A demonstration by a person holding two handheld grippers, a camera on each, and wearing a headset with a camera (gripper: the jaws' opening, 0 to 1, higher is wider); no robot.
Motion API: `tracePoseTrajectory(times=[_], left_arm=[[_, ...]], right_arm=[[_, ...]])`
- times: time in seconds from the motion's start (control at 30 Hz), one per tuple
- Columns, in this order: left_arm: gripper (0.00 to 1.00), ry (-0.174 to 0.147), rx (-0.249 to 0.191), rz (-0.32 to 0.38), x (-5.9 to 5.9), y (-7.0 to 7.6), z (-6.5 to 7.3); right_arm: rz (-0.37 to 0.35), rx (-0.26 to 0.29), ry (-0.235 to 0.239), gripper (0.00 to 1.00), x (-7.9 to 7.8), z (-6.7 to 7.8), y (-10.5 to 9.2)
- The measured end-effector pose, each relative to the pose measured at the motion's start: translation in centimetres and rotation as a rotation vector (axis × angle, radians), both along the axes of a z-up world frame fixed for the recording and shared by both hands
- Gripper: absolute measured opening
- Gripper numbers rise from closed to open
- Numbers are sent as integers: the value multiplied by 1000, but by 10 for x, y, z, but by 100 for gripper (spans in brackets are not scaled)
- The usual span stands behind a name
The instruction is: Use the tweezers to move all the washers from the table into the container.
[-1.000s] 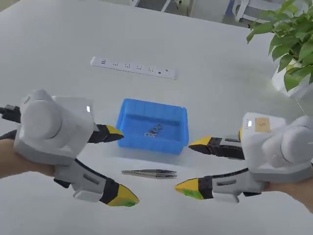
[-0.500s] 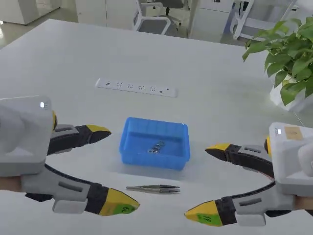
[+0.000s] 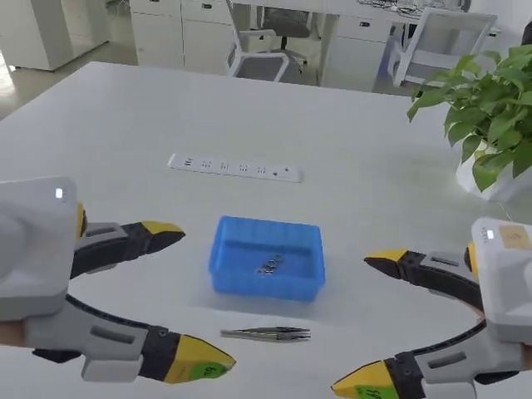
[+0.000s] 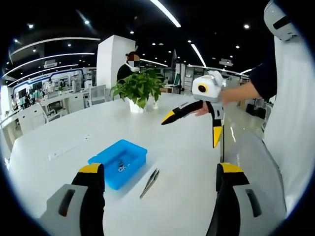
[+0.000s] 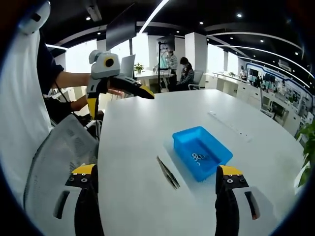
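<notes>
Both tongs stand wide open and hold nothing. The left tongs (image 3: 202, 298) hover above the desk (image 3: 125, 108) at the left of the head view and the right tongs (image 3: 356, 322) at the right, with their yellow tips turned toward each other. Between them the tweezers (image 3: 266, 333) lie flat on the desk, running left to right, and neither pair of tongs touches them. Just beyond the tweezers, and apart from them, sits the blue container (image 3: 264, 284). A small cluster of washers (image 3: 268, 267) lies near the middle of its floor. Farther back, well apart from the container, a white power strip (image 3: 235, 168) lies across the desk. A potted plant (image 3: 490, 116) stands at the far right edge. Office chairs (image 3: 262, 46) and white cabinets (image 3: 179, 33) stand behind the desk. In the left gripper view the right tongs hang in the air over the desk, held by a hand, with the plant behind them. The right gripper view shows the left tongs raised the same way at the far side of the desk.
</notes>
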State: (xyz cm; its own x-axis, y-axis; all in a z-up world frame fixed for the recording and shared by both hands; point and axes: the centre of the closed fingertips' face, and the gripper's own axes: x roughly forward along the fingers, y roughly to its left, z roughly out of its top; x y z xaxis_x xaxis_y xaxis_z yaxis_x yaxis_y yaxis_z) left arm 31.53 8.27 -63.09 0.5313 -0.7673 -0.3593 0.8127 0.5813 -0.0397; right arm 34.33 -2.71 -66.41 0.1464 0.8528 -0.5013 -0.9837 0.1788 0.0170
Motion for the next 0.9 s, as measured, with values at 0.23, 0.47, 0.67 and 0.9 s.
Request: tracePoseTrajectory(times=[0.23, 0.47, 0.67, 0.9], left_arm=[[99, 13, 38, -11, -8, 5, -7], [99, 14, 65, -4, -11, 10, -10], [99, 4, 75, -11, -9, 8, -8], [99, -18, 75, -3, -5, 8, -2]], right_arm=[[7, 11, -7, 100, 0, 10, -1], [16, 13, -18, 100, -1, 16, 1], [7, 16, -24, 100, -2, 18, 2], [10, 7, -22, 100, -5, 17, 2]])
